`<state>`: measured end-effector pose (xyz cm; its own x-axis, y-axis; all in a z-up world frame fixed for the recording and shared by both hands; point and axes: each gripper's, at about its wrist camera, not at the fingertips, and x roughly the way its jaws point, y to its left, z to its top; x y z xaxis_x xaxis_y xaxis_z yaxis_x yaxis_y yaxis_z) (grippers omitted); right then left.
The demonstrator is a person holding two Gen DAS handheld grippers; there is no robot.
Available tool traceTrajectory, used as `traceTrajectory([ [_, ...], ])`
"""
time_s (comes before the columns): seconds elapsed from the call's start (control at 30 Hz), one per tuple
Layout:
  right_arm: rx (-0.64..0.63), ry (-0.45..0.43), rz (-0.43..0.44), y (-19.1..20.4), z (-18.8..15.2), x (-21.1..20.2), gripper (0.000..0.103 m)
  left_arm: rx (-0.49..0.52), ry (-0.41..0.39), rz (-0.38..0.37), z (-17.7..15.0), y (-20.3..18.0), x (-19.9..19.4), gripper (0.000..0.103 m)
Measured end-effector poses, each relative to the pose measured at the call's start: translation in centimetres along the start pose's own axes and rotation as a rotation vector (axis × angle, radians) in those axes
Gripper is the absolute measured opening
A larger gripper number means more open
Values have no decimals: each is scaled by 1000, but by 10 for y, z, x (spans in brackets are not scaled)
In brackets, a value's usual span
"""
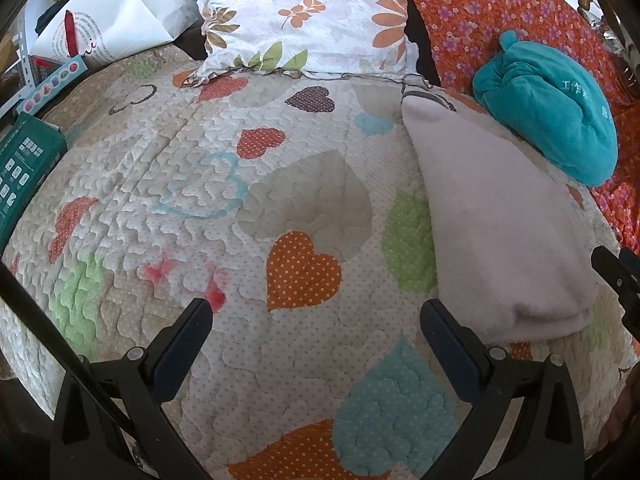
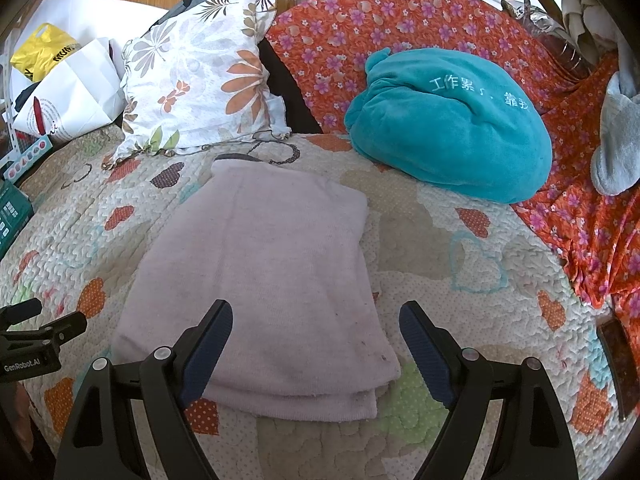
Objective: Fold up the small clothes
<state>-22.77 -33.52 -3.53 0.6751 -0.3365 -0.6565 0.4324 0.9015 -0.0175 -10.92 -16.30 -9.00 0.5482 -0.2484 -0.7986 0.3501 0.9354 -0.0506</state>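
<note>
1. Pale pink folded garment [image 2: 260, 280] lies flat on the heart-patterned quilt [image 2: 440, 240] of the bed, its long axis running away from the tools toward the floral pillow [image 2: 192, 80].
2. Teal plush cushion [image 2: 448, 132] sits just beyond its far right corner; only the right wrist view shows its embroidered lettering.
3. Right tool [image 2: 316, 336] hovers over the garment's near edge, fingers apart, holding nothing; it is likely the nearer one.
4. Left tool [image 1: 316, 324], also spread and unladen, has the garment [image 1: 500, 220] to its right.

Left gripper [image 1: 316, 312]: black angular plastic frame, dark blue ribbed pads [image 1: 448, 344], round silver screws at finger pivots. Right gripper [image 2: 316, 316]: same build; white "GenRobot.AI" lettering shows on the left unit's black body
</note>
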Motion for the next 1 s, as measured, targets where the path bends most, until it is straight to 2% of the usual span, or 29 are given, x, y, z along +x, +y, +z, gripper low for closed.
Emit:
traceTrajectory([
  [0.43,-5,-12,-13,3,-2,-3,90,10,-7,-2,-2,-2,-1,103],
  [1.0,-24,-27,-9,13,-4,-7,90,-6,18,-66,-3,-3,3,103],
])
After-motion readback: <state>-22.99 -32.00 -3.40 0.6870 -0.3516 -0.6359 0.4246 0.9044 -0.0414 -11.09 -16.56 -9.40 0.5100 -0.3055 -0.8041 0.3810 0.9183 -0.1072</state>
